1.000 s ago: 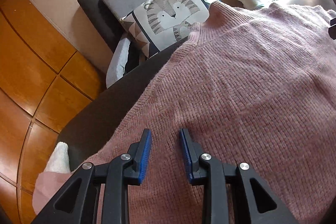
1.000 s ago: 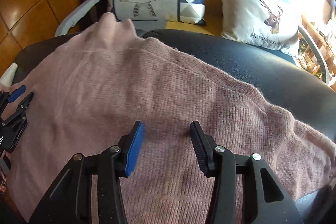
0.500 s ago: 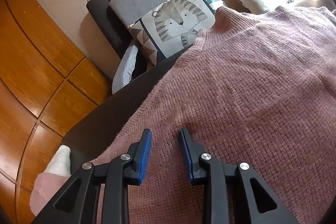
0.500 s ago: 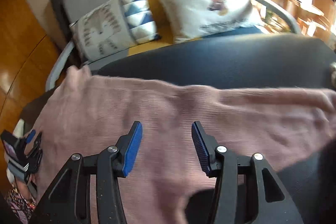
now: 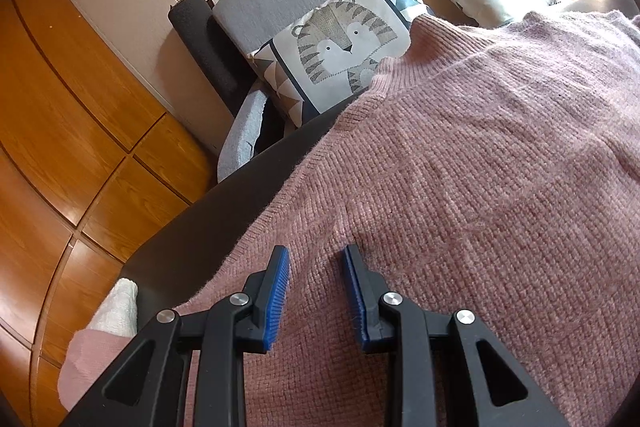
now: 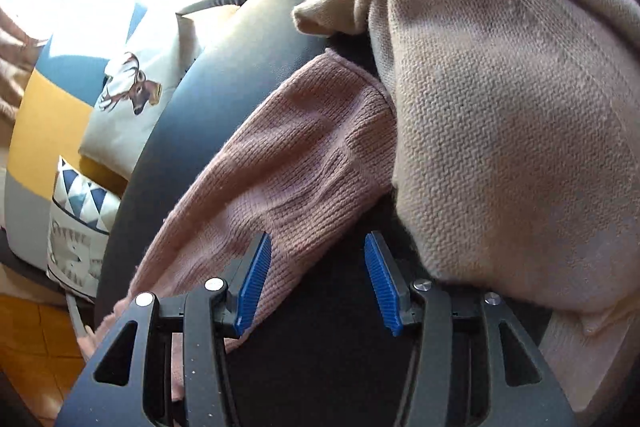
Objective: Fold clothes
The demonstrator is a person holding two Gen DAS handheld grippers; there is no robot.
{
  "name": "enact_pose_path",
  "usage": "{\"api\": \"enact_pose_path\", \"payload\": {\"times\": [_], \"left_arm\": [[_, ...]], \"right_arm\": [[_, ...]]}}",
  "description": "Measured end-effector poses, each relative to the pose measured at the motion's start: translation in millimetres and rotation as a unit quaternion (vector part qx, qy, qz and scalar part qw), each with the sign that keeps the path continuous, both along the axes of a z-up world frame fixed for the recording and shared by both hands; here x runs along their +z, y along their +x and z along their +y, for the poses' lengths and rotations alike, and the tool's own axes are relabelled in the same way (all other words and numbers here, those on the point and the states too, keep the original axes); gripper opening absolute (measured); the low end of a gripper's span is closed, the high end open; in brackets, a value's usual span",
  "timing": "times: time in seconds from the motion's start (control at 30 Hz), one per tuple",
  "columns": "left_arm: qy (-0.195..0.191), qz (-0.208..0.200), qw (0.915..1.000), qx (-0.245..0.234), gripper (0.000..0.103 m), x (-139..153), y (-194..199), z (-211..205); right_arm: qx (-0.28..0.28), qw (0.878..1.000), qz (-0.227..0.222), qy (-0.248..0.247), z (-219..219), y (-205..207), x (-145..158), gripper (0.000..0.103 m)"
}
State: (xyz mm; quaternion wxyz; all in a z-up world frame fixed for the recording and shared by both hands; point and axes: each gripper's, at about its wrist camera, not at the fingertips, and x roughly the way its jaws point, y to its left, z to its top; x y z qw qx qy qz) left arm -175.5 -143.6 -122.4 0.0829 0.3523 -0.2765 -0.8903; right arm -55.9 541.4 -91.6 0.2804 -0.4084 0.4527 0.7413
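The left gripper (image 5: 316, 255) is held with its fingers spread and empty over the pink knit sweater (image 5: 460, 195), just inside its ribbed hem, beyond which a bare strip of the black desk (image 5: 224, 227) is left free up to the tiger cushion (image 5: 340, 55). The right gripper (image 6: 318, 247) is likewise held with fingers parted and empty over dark desk surface, the pink sleeve (image 6: 304, 155) lying just beside its left finger. Only in the right wrist view is a beige sweater (image 6: 500, 107) seen, heaped over the sleeve's cuff and crowding the right finger.
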Motion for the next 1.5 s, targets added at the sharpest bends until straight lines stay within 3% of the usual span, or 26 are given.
{"api": "enact_pose_path", "payload": {"times": [0.13,0.3,0.37,0.4,0.43,0.47,0.7,0.87,1.03,1.1,1.2,1.3,1.37,1.5], "left_arm": [[-0.002,0.003,1.0000,0.000,0.028,-1.2,1.4,0.5],[-0.004,0.005,1.0000,0.001,0.028,-2.8,3.5,1.2],[-0.003,0.006,1.0000,0.000,0.028,-3.1,3.7,0.8],[-0.003,0.006,1.0000,0.000,0.028,-3.3,3.8,0.9],[-0.003,0.007,1.0000,0.000,0.028,-3.6,3.9,1.0],[-0.004,0.007,1.0000,0.000,0.028,-3.7,4.1,1.0],[0.000,0.008,1.0000,0.001,0.028,-4.0,5.1,0.7],[0.007,0.006,1.0000,0.001,0.028,-2.4,5.5,-0.2],[0.020,0.002,0.9998,-0.001,0.028,0.3,4.2,-2.9],[0.033,-0.002,0.9995,-0.002,0.028,1.9,2.7,-5.1],[0.085,-0.020,0.9962,-0.008,0.028,9.9,-1.7,-16.6],[0.175,-0.044,0.9835,-0.006,0.028,21.7,-1.2,-36.6],[0.217,-0.050,0.9749,0.007,0.028,26.0,5.4,-49.0],[0.269,-0.070,0.9606,0.009,0.029,24.2,18.8,-60.1]], "right_arm": [[-0.061,0.997,0.032,-0.021,5.3,4.8,-8.4,0.053],[-0.076,0.996,0.036,-0.008,7.5,-3.1,-7.3,0.054],[-0.064,0.997,0.034,0.001,6.7,-10.1,-7.0,0.052],[-0.057,0.998,0.034,0.005,4.6,-13.5,-5.1,0.044],[-0.046,0.998,0.039,0.012,-2.0,-16.3,1.4,0.024],[-0.036,0.998,0.044,0.019,-8.7,-19.0,8.0,0.013],[0.039,0.994,0.078,0.066,-55.2,-38.5,54.2,0.009],[0.107,0.983,0.113,0.100,-106.9,-57.3,93.2,0.008],[0.223,0.948,0.179,0.138,-222.9,-90.4,145.3,0.006],[0.277,0.926,0.203,0.157,-281.5,-102.5,158.9,0.006],[0.368,0.882,0.231,0.182,-378.7,-115.3,160.7,0.006],[0.454,0.846,0.212,0.182,-464.6,-121.3,129.0,0.006],[0.509,0.825,0.176,0.168,-508.2,-124.8,92.2,0.006],[0.596,0.783,0.080,0.162,-556.0,-120.5,19.8,0.016]]}}
